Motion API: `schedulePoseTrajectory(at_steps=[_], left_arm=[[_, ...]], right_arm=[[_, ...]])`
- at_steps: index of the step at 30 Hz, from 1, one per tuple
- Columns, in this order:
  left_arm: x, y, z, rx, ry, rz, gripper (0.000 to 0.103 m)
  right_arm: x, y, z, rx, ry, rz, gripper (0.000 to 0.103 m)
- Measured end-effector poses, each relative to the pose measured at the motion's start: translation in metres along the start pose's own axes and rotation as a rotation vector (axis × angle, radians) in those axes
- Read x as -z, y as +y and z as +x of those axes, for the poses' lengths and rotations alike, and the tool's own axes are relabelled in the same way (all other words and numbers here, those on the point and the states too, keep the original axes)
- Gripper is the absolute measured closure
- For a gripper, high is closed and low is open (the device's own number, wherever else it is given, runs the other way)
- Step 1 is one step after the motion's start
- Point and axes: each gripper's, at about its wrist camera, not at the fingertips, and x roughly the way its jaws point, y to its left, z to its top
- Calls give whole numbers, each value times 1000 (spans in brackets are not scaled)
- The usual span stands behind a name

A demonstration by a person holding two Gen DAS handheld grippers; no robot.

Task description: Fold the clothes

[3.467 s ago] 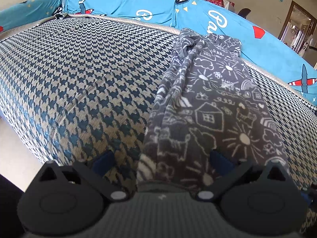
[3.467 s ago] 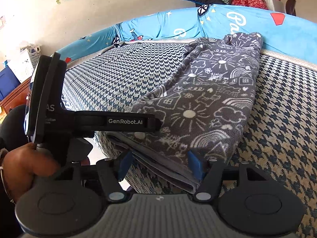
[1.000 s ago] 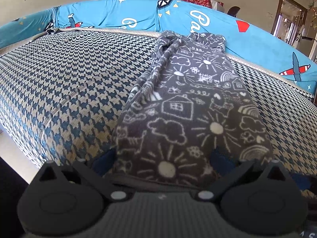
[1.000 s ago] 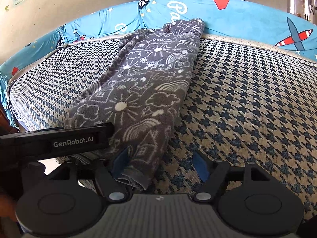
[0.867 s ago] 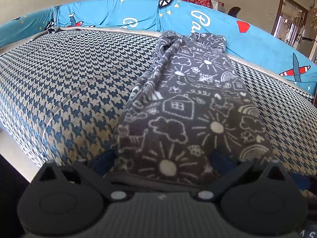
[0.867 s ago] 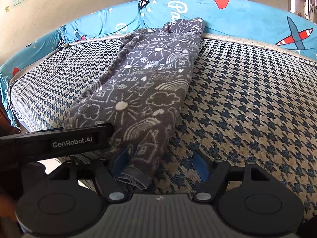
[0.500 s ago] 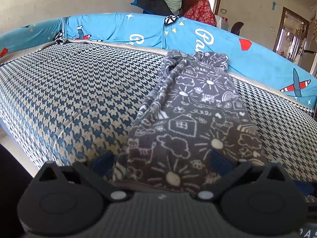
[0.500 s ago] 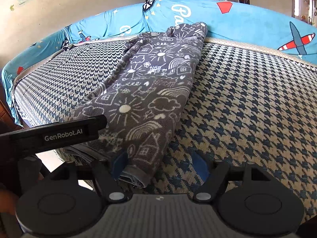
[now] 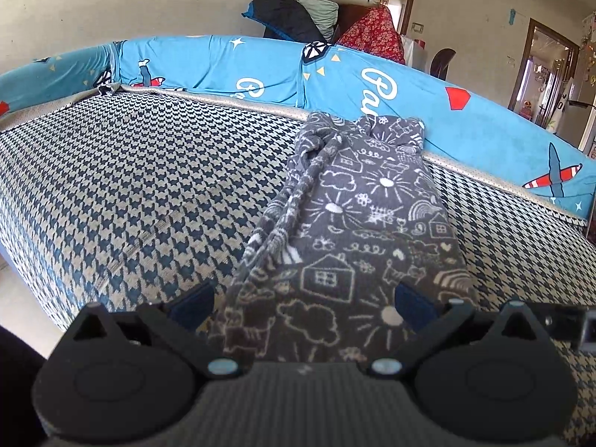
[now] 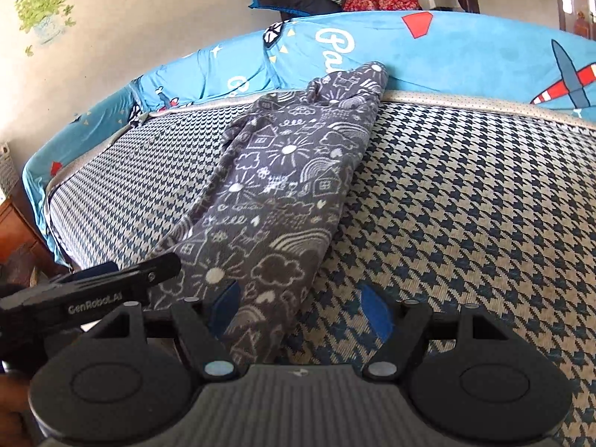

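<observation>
My left gripper (image 9: pixel 302 300) and right gripper (image 10: pixel 297 307), both spread, straddle near end of long-folded grey doodle-print fleece garment (image 9: pixel 357 223) on houndstooth bed (image 9: pixel 130 186).

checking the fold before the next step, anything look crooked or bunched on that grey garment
Yes. The grey garment lies in a long strip, but its left edge is rolled into a ropey ridge, and the far end is bunched up against the blue bolster. Nothing looks damaged.

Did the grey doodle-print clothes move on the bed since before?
Yes. The grey doodle-print fleece garment now lies as a narrower strip, further from the houndstooth mattress's near edge. The left claw and the right claw are both open.
</observation>
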Motion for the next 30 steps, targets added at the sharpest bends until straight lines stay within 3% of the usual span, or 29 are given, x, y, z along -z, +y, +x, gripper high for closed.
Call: schedulePoseTrajectory(at_steps=[8, 16, 30], left_arm=[[-23, -16, 25, 44, 35, 50, 0], [-45, -32, 50, 88, 69, 98, 0], [-64, -42, 97, 73, 99, 99, 0]], right_arm=[[-28, -28, 21, -23, -10, 114, 31], [-43, -32, 38, 7, -16, 114, 31], [-64, -45, 66, -6, -38, 158, 32]])
